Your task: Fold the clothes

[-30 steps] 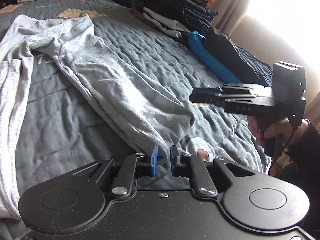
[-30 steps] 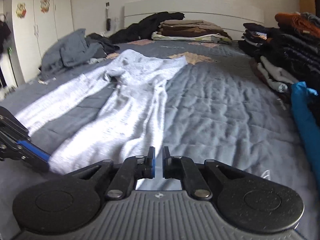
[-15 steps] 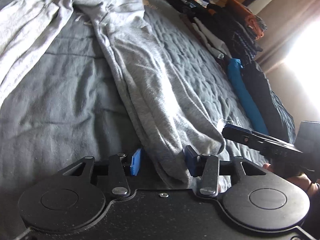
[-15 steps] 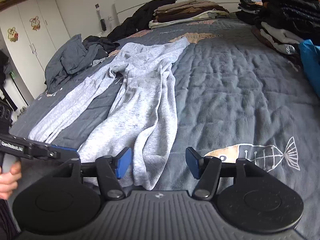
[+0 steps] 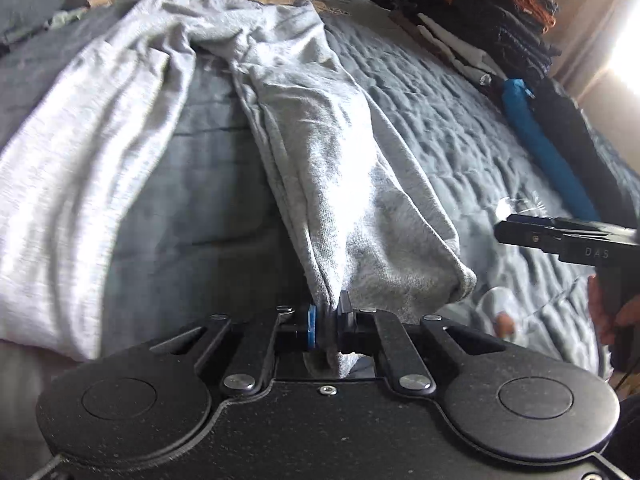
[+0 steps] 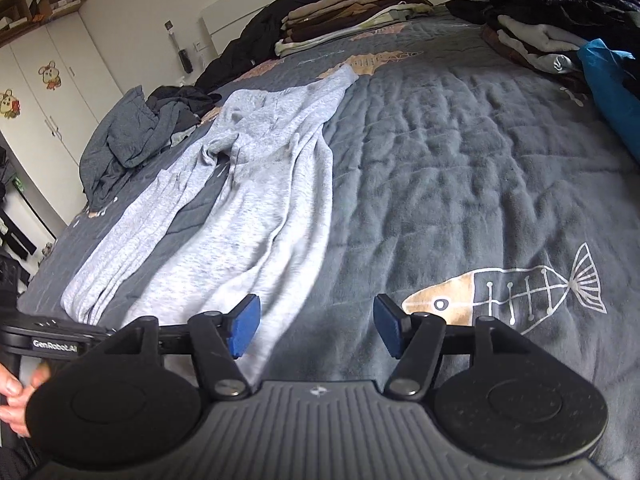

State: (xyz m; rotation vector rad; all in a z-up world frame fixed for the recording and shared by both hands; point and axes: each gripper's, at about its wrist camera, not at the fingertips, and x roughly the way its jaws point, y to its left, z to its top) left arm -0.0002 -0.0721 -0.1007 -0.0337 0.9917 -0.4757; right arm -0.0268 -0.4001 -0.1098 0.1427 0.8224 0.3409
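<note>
Grey fish-print quilt (image 6: pixel 460 168), folded stacks (image 6: pixel 352 16) around, left gripper (image 5: pixel 327 326) fingers clamped on grey sweatpants (image 5: pixel 320 160), right gripper (image 6: pixel 316 330) fingers apart.

The left gripper (image 5: pixel 327 326) and right gripper (image 6: pixel 316 326) are matte black, with round discs, silver screws and blue pads (image 6: pixel 244 326). One body carries "GenRobot.AI" in white, the other "DAS". A dark sleeve covers the right wrist.

The trousers (image 6: pixel 256 200) are showing light grey; the quilt (image 6: pixel 460 168) is showing slate blue with fish-skeleton prints (image 6: pixel 508 284).
</note>
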